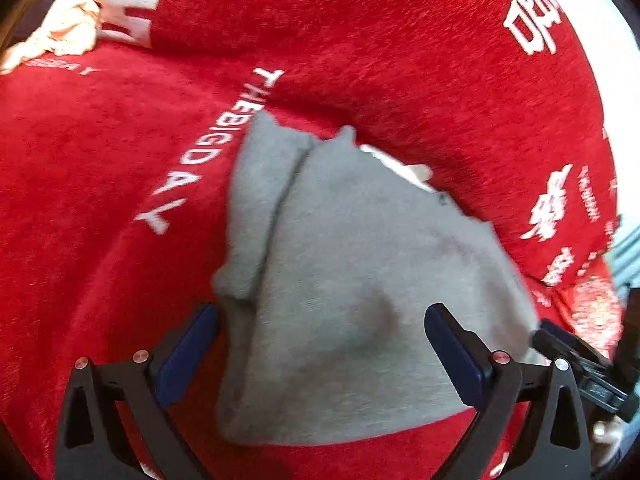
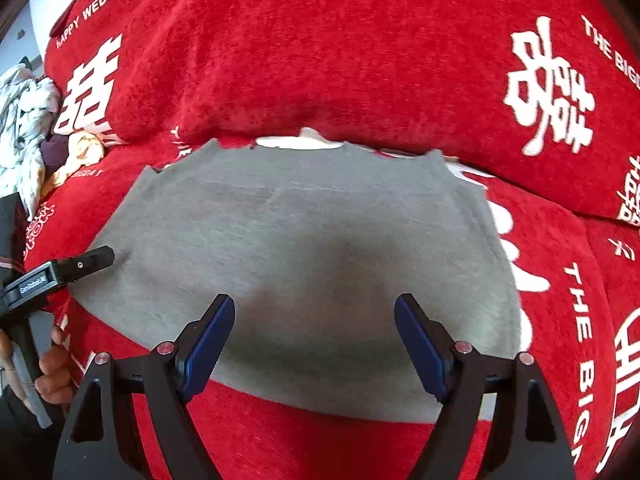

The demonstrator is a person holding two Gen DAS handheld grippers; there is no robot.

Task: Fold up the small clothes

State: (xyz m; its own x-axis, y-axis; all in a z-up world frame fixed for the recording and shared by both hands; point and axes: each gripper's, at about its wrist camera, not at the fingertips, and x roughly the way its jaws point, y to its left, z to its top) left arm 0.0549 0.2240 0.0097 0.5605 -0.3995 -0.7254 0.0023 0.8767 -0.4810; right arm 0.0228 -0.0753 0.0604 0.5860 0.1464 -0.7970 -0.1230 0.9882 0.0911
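Note:
A small grey garment (image 2: 288, 248) lies flat on a red sofa cover (image 2: 340, 60), with a white piece (image 2: 298, 142) showing at its far edge. My right gripper (image 2: 314, 328) is open and hovers over the garment's near half, holding nothing. In the left wrist view the grey garment (image 1: 340, 280) fills the middle, one edge folded over (image 1: 256, 208). My left gripper (image 1: 322, 336) is open just above the cloth, which lies between the pads. The left gripper's tip (image 2: 94, 260) also shows in the right wrist view, at the garment's left edge.
The red cover carries white lettering and large white characters (image 2: 544, 92). A red back cushion (image 2: 320, 52) rises behind the garment. A pile of other clothes (image 2: 24, 120) lies at the far left, with cream cloth (image 1: 64, 32) in the left wrist view.

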